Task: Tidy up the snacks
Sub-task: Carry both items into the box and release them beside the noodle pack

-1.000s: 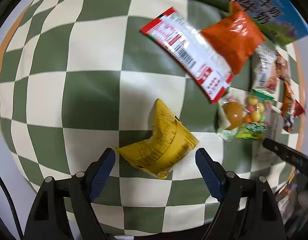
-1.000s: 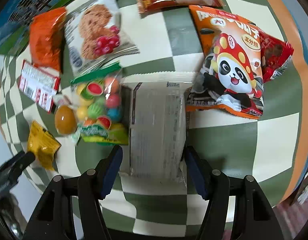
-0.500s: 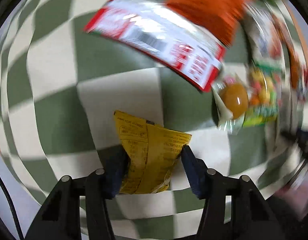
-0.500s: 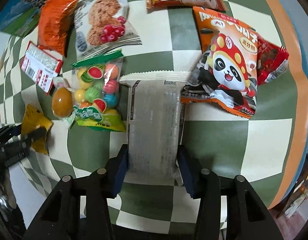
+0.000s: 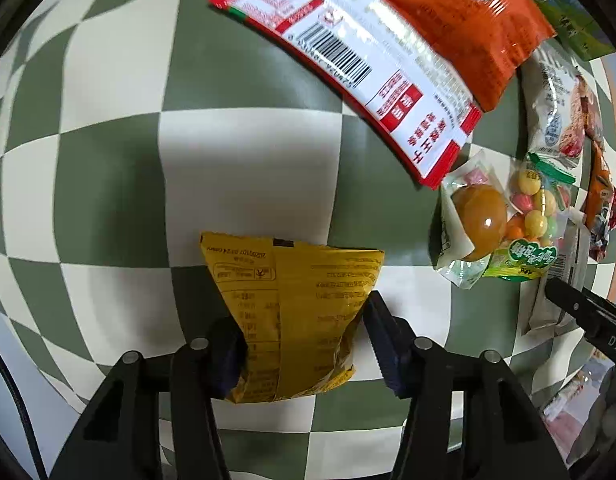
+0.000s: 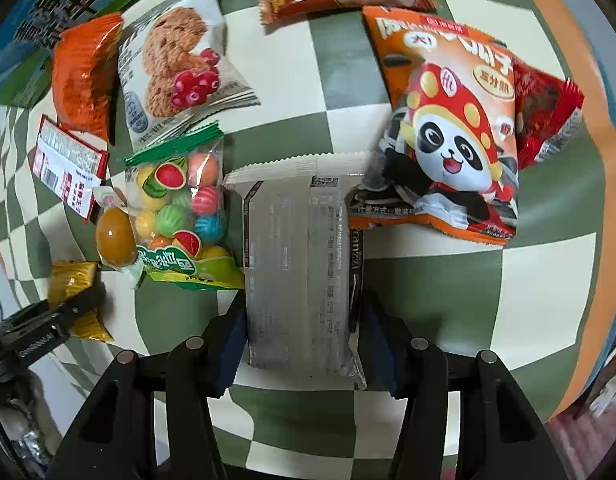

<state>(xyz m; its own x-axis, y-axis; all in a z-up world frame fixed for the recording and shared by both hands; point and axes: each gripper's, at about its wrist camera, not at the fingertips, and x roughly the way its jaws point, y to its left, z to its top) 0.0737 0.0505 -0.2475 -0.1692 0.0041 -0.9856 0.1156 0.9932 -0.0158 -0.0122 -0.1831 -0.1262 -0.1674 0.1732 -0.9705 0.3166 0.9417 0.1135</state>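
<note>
left gripper [image 5: 304, 336] pinching yellow packet [image 5: 296, 312], right gripper [image 6: 304, 336] clamping silver packet [image 6: 300, 272]

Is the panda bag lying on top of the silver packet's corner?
Yes, in the right wrist view the panda bag overlaps the far right corner of the silver packet held in the right gripper.

A green-and-cream checkered cloth [image 5: 244, 184] covers the surface, with an orange border [image 6: 575, 92] running along its far right edge. At the top left of the right wrist view lies a blue and green printed sheet [image 6: 40, 12] bearing large dark characters, partly tucked under other items.
</note>
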